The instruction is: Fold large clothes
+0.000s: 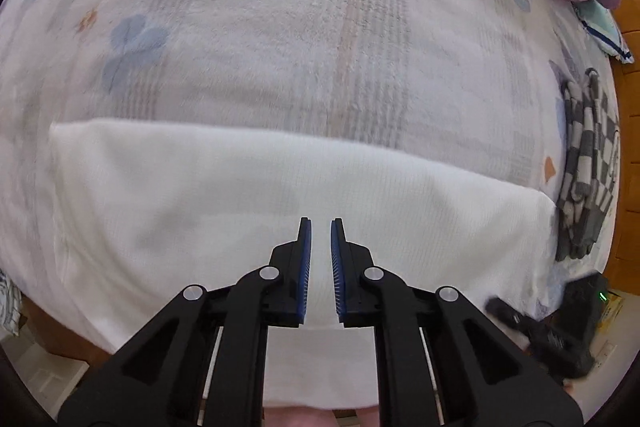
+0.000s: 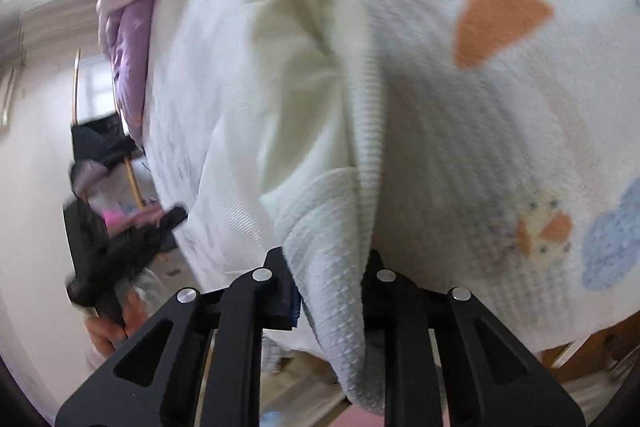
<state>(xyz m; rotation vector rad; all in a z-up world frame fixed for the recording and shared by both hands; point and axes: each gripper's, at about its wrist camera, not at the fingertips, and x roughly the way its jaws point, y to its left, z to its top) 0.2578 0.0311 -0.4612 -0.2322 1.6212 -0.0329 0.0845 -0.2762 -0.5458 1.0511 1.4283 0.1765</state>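
on the patterned bedspread (image 1: 280, 27) the white garment (image 1: 240, 195) lies flat, likely so its far fold edge stays straight. your left gripper (image 1: 320, 223) hovers above it, jaws slightly parted, empty. your right gripper (image 2: 328, 259) is clenched on a bunched corner of the cloth, lifting it, probably to carry the next fold across.
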